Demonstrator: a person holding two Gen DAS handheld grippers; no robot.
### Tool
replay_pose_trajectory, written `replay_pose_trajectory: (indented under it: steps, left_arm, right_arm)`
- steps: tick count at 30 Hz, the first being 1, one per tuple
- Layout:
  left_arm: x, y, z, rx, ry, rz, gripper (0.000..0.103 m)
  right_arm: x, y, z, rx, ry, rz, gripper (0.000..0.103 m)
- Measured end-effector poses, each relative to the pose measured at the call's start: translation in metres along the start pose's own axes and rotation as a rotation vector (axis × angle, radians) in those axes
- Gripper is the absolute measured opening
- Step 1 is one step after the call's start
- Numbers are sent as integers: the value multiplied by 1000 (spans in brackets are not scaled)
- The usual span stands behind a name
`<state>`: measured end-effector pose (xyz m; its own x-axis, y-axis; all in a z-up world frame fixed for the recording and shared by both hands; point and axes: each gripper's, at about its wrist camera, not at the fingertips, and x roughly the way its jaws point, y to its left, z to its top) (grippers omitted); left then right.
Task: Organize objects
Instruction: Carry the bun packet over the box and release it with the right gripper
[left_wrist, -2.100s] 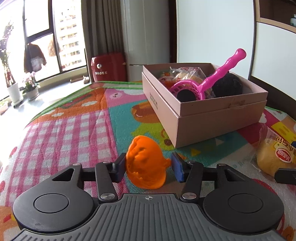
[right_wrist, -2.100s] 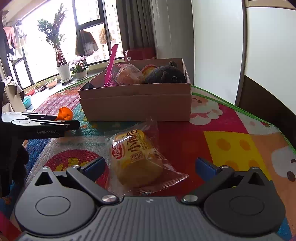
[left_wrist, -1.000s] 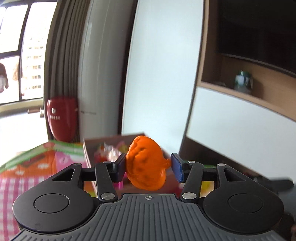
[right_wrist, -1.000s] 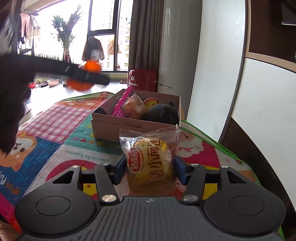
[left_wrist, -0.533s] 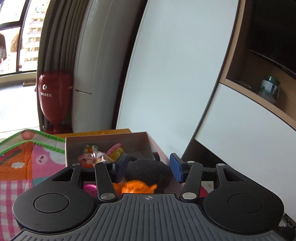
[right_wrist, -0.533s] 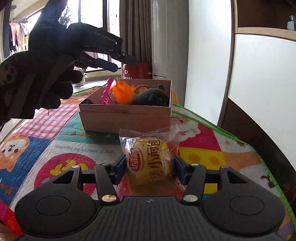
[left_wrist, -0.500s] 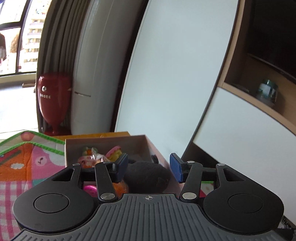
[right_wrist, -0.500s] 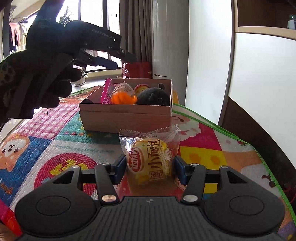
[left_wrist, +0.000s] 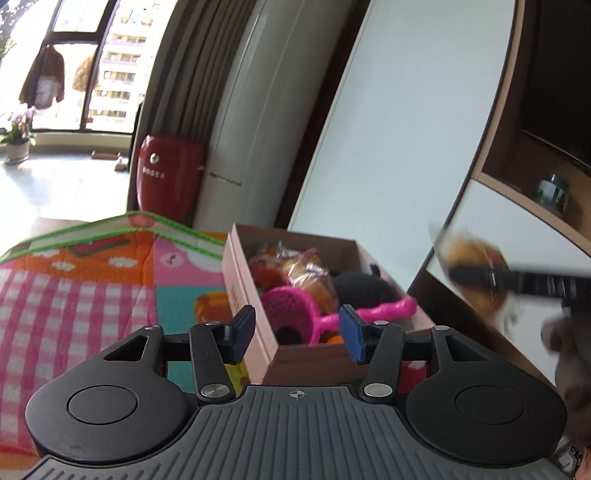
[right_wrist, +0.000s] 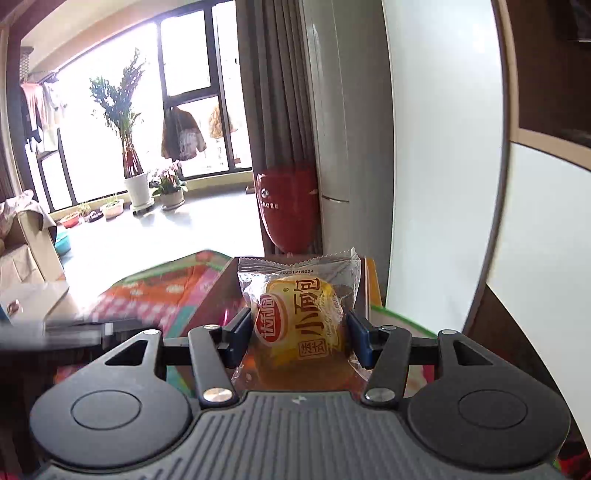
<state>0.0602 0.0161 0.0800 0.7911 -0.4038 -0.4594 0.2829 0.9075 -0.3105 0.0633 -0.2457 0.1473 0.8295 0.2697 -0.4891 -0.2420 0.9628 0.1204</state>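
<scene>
Now the right gripper (right_wrist: 298, 341) has its blue pads pressed against both sides of the bun (right_wrist: 301, 321), a wrapped yellow bread roll in clear film, and carries it in the air, clear of the mat (left_wrist: 92, 295). Seen from the left wrist, the bun is a blurred shape up beside the box (left_wrist: 255, 332), near its far right side, which suggests it is on its way to be dropped in. Holding it by the flanks leaves the crimped top seam free and keeps the soft bread from being crushed (the film looks slippery, so a grip across the widest part seems the safer choice).

The left gripper (left_wrist: 297, 334) is partly open with nothing between its pads; it hangs just in front of the box's near corner, looking down into it. I'd judge it is keeping out of the way so the right one has room over the opening.

Inside the box lie a pink racket (left_wrist: 295, 314), whose handle juts toward the right wall, a black plush (left_wrist: 364, 290), another wrapped snack (left_wrist: 306, 275) and a bit of an orange toy (left_wrist: 334, 338) low by the near wall. The box is fairly full, so the bun will probably have to land on top of the plush or the racket handle. A release from too far up could let it bounce out over the low rim.
</scene>
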Motion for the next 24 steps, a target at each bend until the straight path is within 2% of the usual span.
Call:
replay_pose_trajectory:
  steps: [2,4,6,9,13,16,17,20,23,24]
  left_arm:
    - [4,8,-9,-20,34,-4,55]
    - [5,16,-16,-29,56,0,55]
    - [2,25,-21,-30,65,9,55]
    - [-4,38,-24,-50,62,8,55]
    - [2,43,-20,-90,50,-10,54]
    - [13,37,-10,-94,24,-15,54]
    - [18,34,-6,-94,14,-8,54]
    - [41,24,12,-67,3,43,55]
    - [78,17,22,30,73,181,55]
    - [88,19,23,48,95,227,63]
  right_arm:
    - [29,2,30,42,-10,-1,55]
    - [60,1,50,75,26,11,70]
    - [76,0,53,89,44,-35,70]
    - [71,-2,32,22,56,-77,70]
    - [52,-7,-14,-74,110,-123,69]
    - [44,-4,-43,-137,159,-136,59]
    - [43,-2,-50,-161,166,-139,59]
    - [47,4,-67,-220,172,-158,58]
    - [52,8,-69,-238,157,-139,59]
    - [53,9,-71,-251,147,-149,61]
